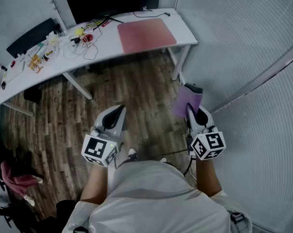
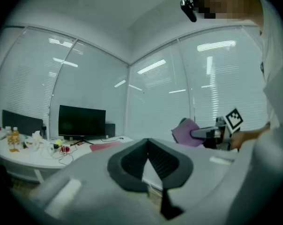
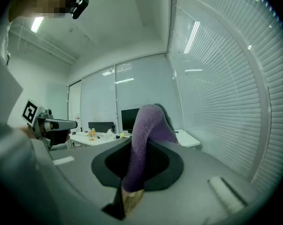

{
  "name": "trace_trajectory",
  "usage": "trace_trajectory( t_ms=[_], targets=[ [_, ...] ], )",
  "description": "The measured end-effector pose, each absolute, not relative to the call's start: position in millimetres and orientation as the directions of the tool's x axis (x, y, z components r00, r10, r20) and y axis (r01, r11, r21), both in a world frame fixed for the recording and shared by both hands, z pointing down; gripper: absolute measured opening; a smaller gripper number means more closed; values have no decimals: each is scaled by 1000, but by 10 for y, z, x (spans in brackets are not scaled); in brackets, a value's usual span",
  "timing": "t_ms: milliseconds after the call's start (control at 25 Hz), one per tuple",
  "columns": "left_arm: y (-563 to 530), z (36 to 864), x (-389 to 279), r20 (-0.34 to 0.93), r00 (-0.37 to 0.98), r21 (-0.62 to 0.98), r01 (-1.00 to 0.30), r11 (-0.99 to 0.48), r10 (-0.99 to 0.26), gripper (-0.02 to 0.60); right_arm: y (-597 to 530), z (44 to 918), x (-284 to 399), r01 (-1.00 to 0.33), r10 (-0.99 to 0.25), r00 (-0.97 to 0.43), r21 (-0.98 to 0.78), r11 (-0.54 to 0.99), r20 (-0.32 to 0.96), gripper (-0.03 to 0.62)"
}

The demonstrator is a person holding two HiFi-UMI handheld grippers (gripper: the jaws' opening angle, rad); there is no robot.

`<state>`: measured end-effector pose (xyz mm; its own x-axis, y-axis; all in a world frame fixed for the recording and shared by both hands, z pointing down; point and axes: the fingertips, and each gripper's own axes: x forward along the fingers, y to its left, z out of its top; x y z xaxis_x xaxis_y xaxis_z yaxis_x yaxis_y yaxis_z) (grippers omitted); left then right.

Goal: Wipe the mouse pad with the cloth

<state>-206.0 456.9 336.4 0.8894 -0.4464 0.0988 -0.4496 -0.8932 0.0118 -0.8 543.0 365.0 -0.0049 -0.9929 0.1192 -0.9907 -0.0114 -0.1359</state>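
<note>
Head view: the pink mouse pad (image 1: 146, 34) lies on the right part of the white desk (image 1: 185, 30), well apart from both grippers; the monitor (image 1: 103, 1) is cut off by the top edge. The left gripper (image 1: 121, 109) and right gripper (image 1: 189, 107) are held over wood floor.

Left gripper view: its jaws are together, with nothing between them; its body hides most of the mouse pad.

Right gripper view: the jaws pinch the purple cloth (image 1: 184, 100), which rises in front and hides part of the desk
</note>
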Motion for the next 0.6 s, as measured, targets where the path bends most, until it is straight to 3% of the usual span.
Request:
trace_trajectory(
  t_ms=[440, 600],
  targets=[
    [4553, 3400, -2067, 110, 887, 17, -453, -891, -449, 2, 5377, 3719, -36, -990, -990, -23, -141, 3, 139, 49],
    [4512, 3449, -2128, 117, 882, 23, -461, -887, -456, 2, 5330, 3676, -121, -987, -995, -53, -154, 39, 88, 49]
  ],
)
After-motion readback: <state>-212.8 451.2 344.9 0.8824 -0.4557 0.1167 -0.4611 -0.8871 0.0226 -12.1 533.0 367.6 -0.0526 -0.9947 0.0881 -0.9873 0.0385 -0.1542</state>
